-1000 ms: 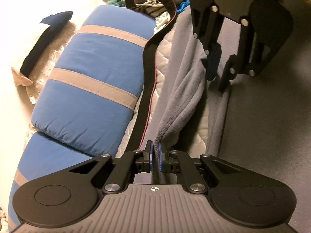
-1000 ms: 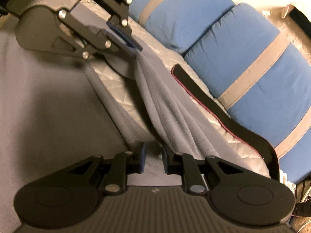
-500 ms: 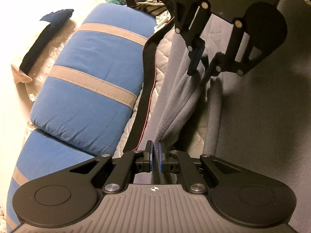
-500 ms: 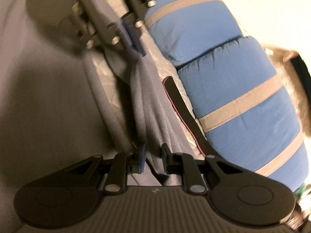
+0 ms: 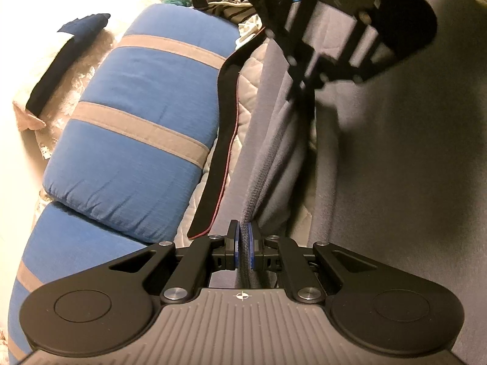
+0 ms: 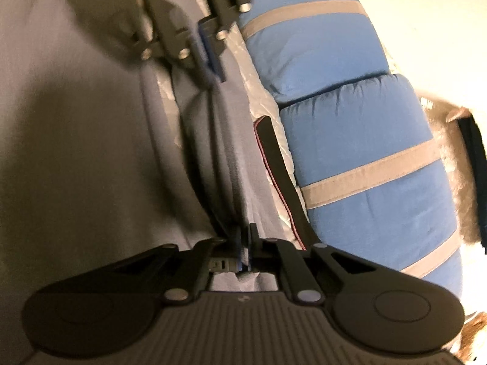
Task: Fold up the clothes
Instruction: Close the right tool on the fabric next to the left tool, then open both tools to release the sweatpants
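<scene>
Grey garment (image 5: 274,140): lying just right of the blue striped pillow (image 5: 137,140); we are pinching its hem with the left gripper (image 5: 242,243). Right gripper (image 6: 243,243): jaws just closing onto the same edge. Folding barely begun; fold itself remaining.

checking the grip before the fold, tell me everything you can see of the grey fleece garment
The grey fleece garment looks soft and fuzzy, with a ribbed seam along its gathered edge. That edge runs as a taut bunched ridge between both tongs: the left tongs are shut on one end, and the right tongs, which have just closed, pinch the other. The rest spreads flat over a white quilted cover, beside a black strap.
</scene>
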The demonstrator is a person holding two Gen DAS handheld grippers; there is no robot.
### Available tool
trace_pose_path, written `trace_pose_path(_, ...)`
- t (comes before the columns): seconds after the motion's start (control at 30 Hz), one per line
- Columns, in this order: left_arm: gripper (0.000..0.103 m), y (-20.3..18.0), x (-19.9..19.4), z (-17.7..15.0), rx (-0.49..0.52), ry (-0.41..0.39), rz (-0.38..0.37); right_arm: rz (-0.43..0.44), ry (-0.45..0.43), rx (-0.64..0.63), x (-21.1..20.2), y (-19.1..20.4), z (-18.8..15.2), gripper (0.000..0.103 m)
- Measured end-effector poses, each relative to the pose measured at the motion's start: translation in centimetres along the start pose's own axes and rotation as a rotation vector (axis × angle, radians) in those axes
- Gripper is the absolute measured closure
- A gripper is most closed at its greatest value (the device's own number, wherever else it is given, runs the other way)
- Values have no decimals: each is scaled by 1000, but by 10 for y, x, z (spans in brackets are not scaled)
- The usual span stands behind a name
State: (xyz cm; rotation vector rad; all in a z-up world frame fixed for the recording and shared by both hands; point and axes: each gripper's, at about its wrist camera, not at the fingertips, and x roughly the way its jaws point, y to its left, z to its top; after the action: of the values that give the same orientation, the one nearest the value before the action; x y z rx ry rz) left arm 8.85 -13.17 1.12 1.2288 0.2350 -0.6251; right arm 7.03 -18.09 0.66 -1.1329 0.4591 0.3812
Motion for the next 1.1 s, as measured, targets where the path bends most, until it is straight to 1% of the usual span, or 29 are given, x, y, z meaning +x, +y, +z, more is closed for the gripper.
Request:
trace_pose_path(0.1, 97, -3, 0, 0, 8, 0, -8, 65, -7, 49, -7, -9, -2, 100)
trace_pose_path(0.13, 97, -3, -1, -1, 10, 0, -11, 83, -11, 72, -9, -12, -2, 94)
trace_pose_path(0.17, 97, -3, -1, -1, 7, 1, -13, 86, -25, 98, -11, -15, -1, 75)
trace_pose_path(0.2, 97, -2, -1, -1, 0, 1, -15, 89, -39, 124, -13, -17, -1, 71)
trace_pose_path(0.23, 97, -1, -1, -2, -7, 2, -17, 90, -58, 143, -14, -18, 1, 63)
trace_pose_path(0.27, 97, 0, -2, -2, -14, 1, -18, 91, -70, 153, -15, -16, 3, 60)
trace_pose_path(0.37, 97, 2, -3, -3, -22, -2, -20, 55, -92, 155, -11, -11, 11, 60)
trace_pose_path(0.47, 97, 1, -3, -2, -22, -3, -22, 33, -93, 120, -5, -1, 20, 60)
trace_pose_path(0.7, 97, 1, -6, -3, -43, -9, -29, 21, -102, 68, 5, 11, 34, 62)
trace_pose_path(0.73, 97, 1, -7, -3, -44, -11, -30, 14, -101, 56, 7, 12, 36, 64)
trace_pose_path(0.77, 97, 0, -7, -3, -43, -12, -31, 7, -99, 43, 9, 13, 37, 75)
trace_pose_path(0.83, 97, -1, -8, -4, -41, -16, -35, 17, -87, 21, 10, 13, 37, 87)
trace_pose_path(0.87, 97, -1, -8, -4, -41, -17, -37, 16, -89, 4, 9, 14, 37, 97)
trace_pose_path(1.1, 94, -11, -10, -7, -12, -9, -71, 45, -70, -118, 1, 29, 36, 99)
